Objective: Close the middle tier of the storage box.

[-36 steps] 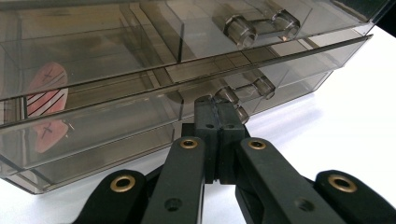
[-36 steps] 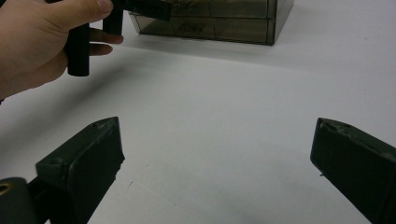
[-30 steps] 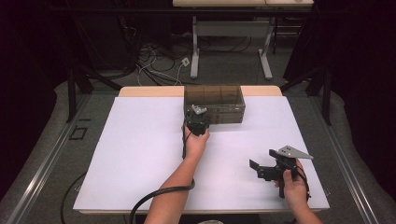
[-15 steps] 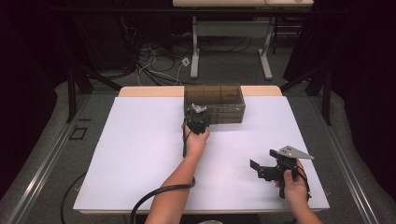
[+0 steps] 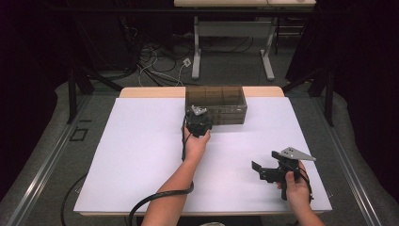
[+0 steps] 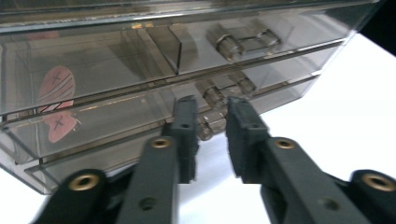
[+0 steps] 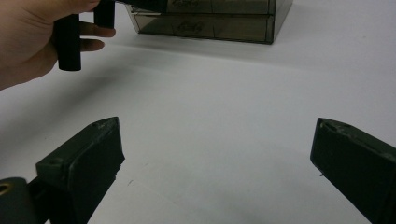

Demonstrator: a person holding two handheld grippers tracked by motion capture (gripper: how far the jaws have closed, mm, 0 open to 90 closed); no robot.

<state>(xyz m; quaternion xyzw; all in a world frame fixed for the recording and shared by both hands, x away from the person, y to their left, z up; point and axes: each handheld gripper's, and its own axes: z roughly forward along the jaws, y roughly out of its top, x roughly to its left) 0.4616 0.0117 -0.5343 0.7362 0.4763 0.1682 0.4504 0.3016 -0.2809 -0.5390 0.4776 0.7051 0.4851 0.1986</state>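
My left gripper (image 6: 208,135) is nearly shut around the bottom drawer's knob (image 6: 205,128) on the box (image 5: 216,104) at the table's far edge. Pinch badly and it slips off — or the whole box slides. My right gripper (image 7: 215,158) waits wide open.

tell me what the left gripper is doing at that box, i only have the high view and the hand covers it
Observer: In the left gripper view the left gripper has its jaws on either side of a clear handle on the lower drawer of the smoked drawer box.
Operator: closed on it yet
Observer: I cannot tell whether the pads touch the handle; the jaws stand a narrow gap apart.
Operator: anything inside the drawers
Observer: Pink shapes marked with a cross show through the front, towards that view's left.
Operator: and the right one
Observer: The right gripper has its jaws wide open over bare white table, with nothing between them.
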